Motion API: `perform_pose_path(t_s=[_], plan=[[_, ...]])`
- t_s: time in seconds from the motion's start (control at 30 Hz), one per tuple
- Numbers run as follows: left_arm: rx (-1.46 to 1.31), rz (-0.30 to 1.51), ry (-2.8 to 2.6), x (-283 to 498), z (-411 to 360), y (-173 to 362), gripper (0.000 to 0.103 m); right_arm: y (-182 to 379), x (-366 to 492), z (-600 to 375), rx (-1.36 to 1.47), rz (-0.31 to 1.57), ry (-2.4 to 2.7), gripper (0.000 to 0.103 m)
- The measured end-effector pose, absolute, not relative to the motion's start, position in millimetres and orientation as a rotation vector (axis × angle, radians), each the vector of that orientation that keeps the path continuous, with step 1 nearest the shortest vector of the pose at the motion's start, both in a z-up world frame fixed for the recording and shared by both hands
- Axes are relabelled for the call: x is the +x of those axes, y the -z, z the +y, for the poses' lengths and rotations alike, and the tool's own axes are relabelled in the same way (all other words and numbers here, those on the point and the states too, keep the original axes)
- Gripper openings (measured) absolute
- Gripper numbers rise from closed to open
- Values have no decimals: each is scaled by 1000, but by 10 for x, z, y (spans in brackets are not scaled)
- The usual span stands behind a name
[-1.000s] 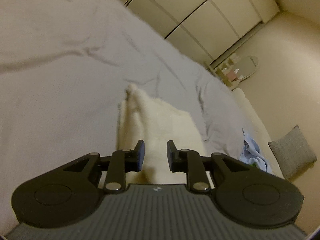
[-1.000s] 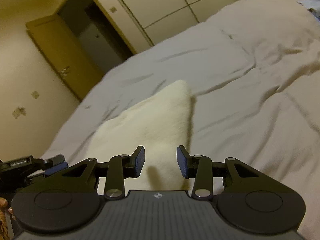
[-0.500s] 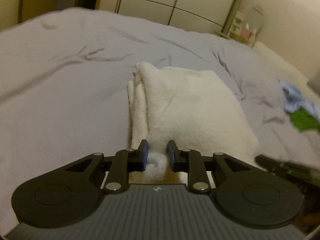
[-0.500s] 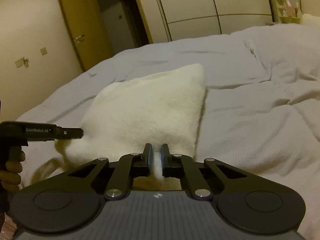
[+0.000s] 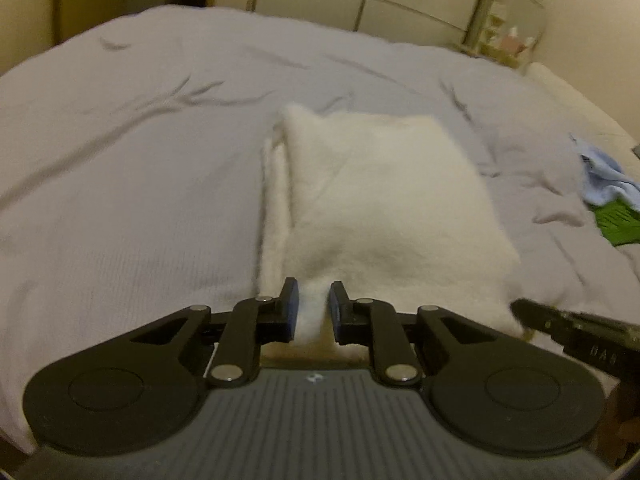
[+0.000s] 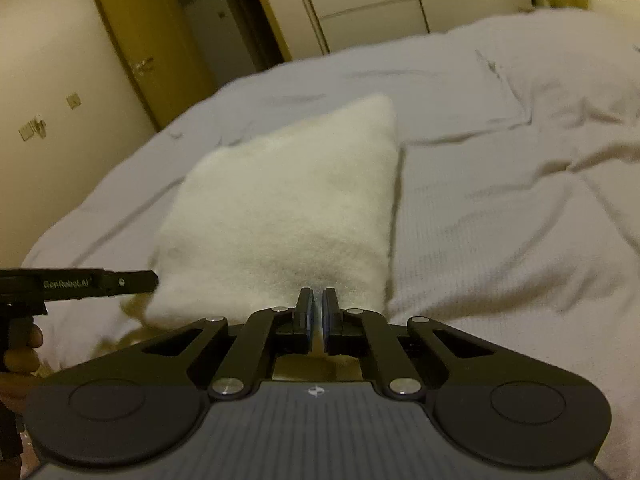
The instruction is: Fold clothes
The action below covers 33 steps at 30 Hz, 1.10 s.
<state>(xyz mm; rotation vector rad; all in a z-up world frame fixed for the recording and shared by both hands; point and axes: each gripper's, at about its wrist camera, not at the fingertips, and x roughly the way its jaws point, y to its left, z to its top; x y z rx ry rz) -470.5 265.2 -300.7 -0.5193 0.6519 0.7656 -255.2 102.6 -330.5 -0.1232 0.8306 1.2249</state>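
Observation:
A folded cream fleece garment [image 5: 384, 196] lies on the grey bedspread [image 5: 120, 184]. My left gripper [image 5: 314, 308] is shut on its near left edge, with cloth bunched between the pads. In the right wrist view the garment [image 6: 288, 208] lies ahead, and my right gripper [image 6: 315, 314] is shut on its near right edge. The right gripper also shows at the right of the left wrist view [image 5: 568, 328]. The left gripper shows at the left of the right wrist view [image 6: 80, 282].
A blue cloth [image 5: 604, 176] and a green cloth [image 5: 616, 220] lie on the bed's right side. White wardrobe doors [image 5: 360, 4] stand behind the bed. A wooden door [image 6: 152, 40] stands at the far left. The bedspread [image 6: 500, 208] is wrinkled.
Both grippers closed on the garment's near edge, from open a second ago. The views swung level, facing along the bed.

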Motion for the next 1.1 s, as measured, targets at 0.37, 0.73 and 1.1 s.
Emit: perform_pose_path(t_s=[0.37, 0.73, 1.1], plan=[[-481, 683, -793, -4641, 2598, 3065, 19, 3294, -2568, 969, -140, 841, -1247, 4], [-421, 617, -723, -4604, 2887, 2564, 16, 2613, -2386, 1157, -69, 782, -1306, 15], [-331, 742, -732, -4056, 3425, 3089, 15, 3070, -2383, 1976, -217, 868, -1240, 13]])
